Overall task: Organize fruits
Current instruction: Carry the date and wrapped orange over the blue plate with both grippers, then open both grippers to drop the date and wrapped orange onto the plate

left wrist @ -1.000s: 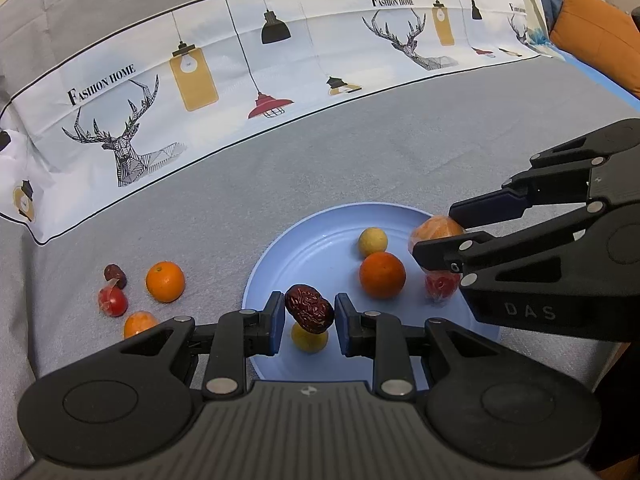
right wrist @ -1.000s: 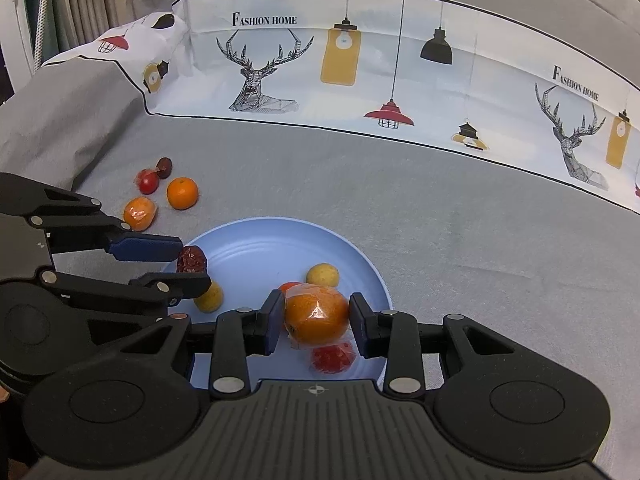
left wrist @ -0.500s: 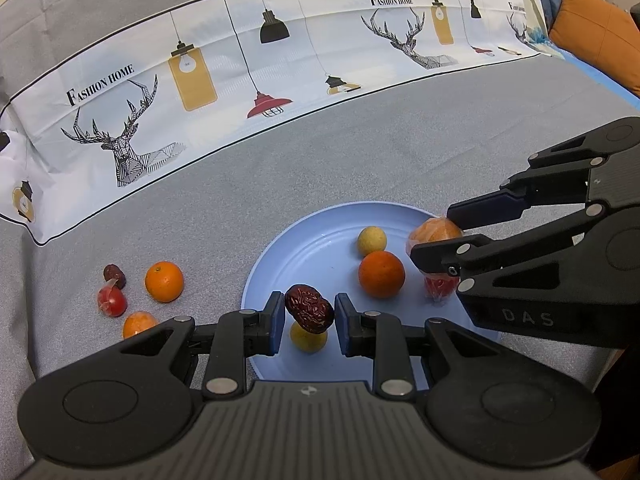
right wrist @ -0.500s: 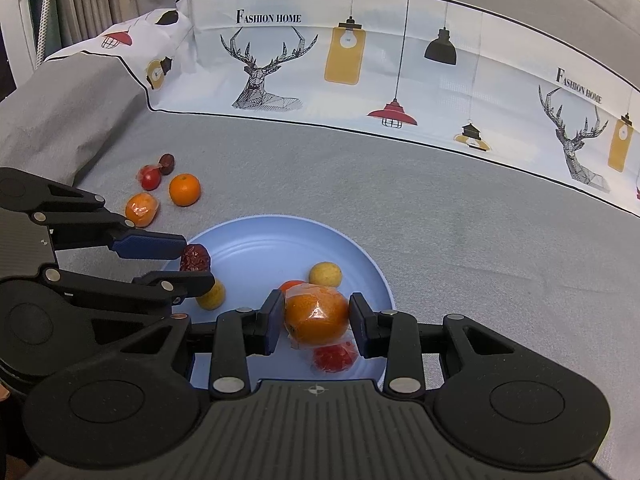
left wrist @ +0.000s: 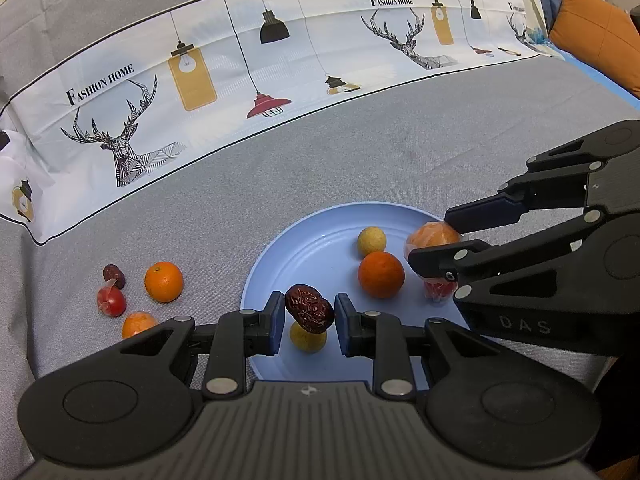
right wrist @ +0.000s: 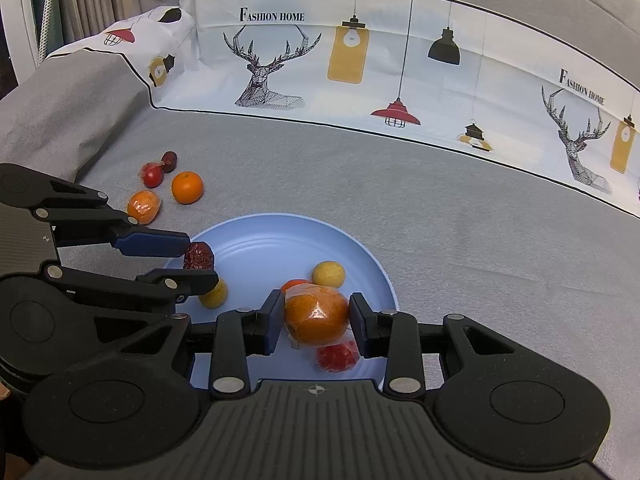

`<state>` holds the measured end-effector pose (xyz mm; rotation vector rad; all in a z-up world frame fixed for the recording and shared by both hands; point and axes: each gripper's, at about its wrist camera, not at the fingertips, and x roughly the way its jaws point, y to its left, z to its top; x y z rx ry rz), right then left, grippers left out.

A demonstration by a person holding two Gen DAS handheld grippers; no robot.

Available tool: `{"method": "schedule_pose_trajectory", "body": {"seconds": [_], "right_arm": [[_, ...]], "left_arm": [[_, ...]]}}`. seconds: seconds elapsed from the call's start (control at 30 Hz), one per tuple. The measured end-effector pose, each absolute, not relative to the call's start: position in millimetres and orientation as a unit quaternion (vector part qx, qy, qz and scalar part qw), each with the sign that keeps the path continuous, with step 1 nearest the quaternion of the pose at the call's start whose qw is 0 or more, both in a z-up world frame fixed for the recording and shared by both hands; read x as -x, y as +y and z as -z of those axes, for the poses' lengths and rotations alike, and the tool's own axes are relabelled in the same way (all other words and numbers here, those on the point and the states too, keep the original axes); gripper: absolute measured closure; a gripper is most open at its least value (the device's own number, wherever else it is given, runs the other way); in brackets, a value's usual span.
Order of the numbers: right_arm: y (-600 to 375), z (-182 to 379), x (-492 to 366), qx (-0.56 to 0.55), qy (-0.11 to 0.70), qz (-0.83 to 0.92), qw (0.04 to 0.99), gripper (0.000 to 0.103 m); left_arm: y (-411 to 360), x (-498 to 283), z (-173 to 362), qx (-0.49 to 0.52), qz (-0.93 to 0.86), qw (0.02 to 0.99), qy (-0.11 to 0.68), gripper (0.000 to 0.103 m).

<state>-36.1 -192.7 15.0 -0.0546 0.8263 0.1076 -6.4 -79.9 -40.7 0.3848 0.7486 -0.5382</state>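
Observation:
A light blue plate (left wrist: 320, 240) (right wrist: 260, 240) lies on the grey cloth. My left gripper (left wrist: 309, 314) is shut on a wrinkled red date (left wrist: 309, 309) (right wrist: 199, 256), held above the plate's near left rim. My right gripper (right wrist: 316, 322) is shut on a plastic-wrapped orange (right wrist: 317, 315) (left wrist: 430, 236) above the plate's right side. On the plate lie an orange (left wrist: 381, 274), two yellow fruits (left wrist: 371, 241) (left wrist: 307, 338) and a wrapped red fruit (right wrist: 338, 357).
Left of the plate on the cloth lie an orange (left wrist: 163, 281), a wrapped orange (left wrist: 138, 324), a wrapped red fruit (left wrist: 111, 301) and a date (left wrist: 113, 275). A printed white band (left wrist: 240, 60) runs behind. An orange cushion (left wrist: 600, 36) sits far right.
Both grippers keep their hold and have barely moved; the view has shifted only slightly.

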Motion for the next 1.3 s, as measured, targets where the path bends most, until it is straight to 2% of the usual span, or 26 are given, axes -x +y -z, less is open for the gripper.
{"method": "schedule_pose_trajectory", "body": {"seconds": [0.97,1.03,1.1,1.17,1.3], "right_arm": [[-187.8,-12.9,36.1,0.031,0.405,-0.046,0.913,0.065],[-188.3,-12.4,35.3,0.036,0.403,-0.034,0.914,0.052],[-191.5,-14.0,35.2,0.028,0.398,-0.026,0.916,0.044],[-194.8,-14.2,34.7,0.021,0.397,-0.021,0.917,0.043],[-197.2,-14.8,34.2,0.023,0.394,-0.015,0.918,0.041]], "left_arm": [[-79.7,6.8,40.8,-0.175,0.259,0.880,0.358,0.073],[-79.0,5.9,41.1,-0.171,0.256,0.880,0.361,0.073],[-77.5,4.6,40.6,-0.165,0.255,0.881,0.363,0.070],[-76.2,4.2,39.5,-0.161,0.253,0.883,0.361,0.065],[-75.0,4.9,38.8,-0.157,0.253,0.884,0.361,0.065]]}}
